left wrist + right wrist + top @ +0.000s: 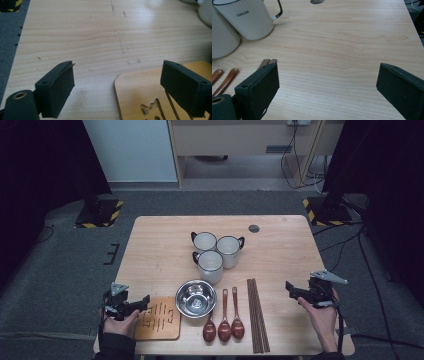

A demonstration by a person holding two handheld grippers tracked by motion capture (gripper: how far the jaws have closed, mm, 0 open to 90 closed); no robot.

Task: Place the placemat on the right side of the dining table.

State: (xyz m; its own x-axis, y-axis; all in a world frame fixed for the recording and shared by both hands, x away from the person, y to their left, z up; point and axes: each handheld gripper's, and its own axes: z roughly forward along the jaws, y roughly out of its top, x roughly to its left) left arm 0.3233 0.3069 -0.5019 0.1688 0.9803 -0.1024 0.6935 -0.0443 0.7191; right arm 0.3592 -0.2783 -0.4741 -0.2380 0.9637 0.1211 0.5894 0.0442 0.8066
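Wooden cut-out trivet [158,318] lies at the table's [165,240] near left corner, just beside the left gripper [143,302], whose jaws stand half open and empty; reaching seems barely begun. Right gripper [291,290] hovers wide open, empty. Next, a jaw must slip under the trivet's edge; steel bowl [196,298] crowds it, white mugs [216,251], brown spoons [224,319], chopsticks [257,315] lie farther off.

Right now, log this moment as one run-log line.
left gripper: open, empty, over wooden trivet edge | right gripper: open, empty, above bare table right of chopsticks | nothing held
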